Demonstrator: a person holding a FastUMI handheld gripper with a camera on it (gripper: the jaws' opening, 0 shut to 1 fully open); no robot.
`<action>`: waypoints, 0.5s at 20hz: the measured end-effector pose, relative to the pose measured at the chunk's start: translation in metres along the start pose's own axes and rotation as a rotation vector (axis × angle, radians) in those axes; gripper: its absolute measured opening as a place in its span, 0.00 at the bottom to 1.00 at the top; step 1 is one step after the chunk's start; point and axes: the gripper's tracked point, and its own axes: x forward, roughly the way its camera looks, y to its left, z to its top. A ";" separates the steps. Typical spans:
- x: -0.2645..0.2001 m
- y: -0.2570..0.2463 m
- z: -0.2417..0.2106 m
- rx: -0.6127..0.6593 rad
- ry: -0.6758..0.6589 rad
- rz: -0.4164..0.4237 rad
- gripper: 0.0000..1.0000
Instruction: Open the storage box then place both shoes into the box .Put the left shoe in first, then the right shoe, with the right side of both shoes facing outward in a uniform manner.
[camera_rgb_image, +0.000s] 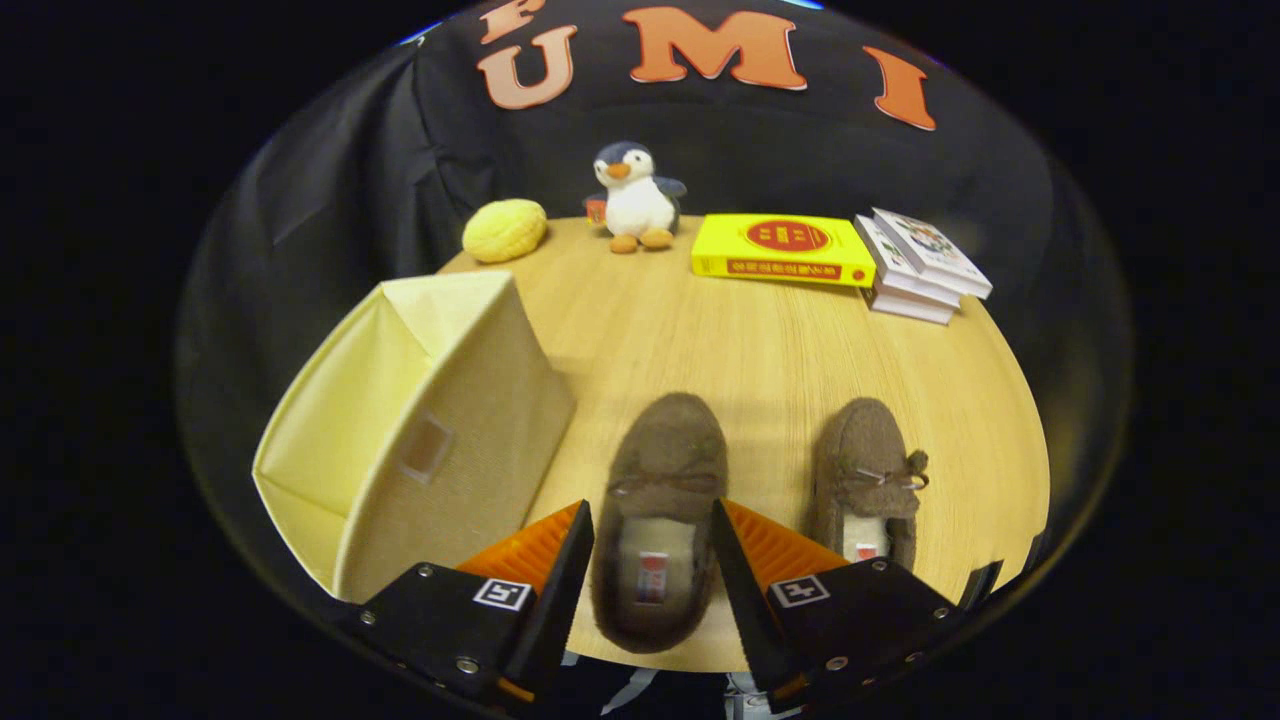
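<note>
- We hold our gripper (652, 540) low over the round pale wooden table (760, 350), its fingers spread apart with the heel half of the left shoe (660, 520), a fuzzy brown moccasin slipper with a small bow, lying between them; whether the pads touch its sides we cannot tell, so we do not call it gripped.
- We judge the fingers straddle this slipper because the task sends the left shoe into the box first, and a squeeze across the collar gives a firm hold on soft fabric.
- The matching brown right shoe (866, 480) sits just to the right of our right finger, toe pointing away from us, parallel to its mate.
- The cream fabric storage box (470, 400) lies on its side just left of our left finger, its pale lining showing toward the left; it looks open already.
- Well beyond the fingers, along the far rim, stand a yellow knobbly ball (504, 230), a plush penguin (635, 197), a yellow book (782, 248) and a stack of white books (922, 266), all clear of our path.
</note>
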 end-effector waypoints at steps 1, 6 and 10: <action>0.007 -0.008 -0.008 -0.005 0.022 -0.010 0.68; 0.041 -0.027 -0.016 -0.035 0.043 -0.046 0.44; 0.060 -0.028 -0.011 0.020 0.010 -0.062 0.21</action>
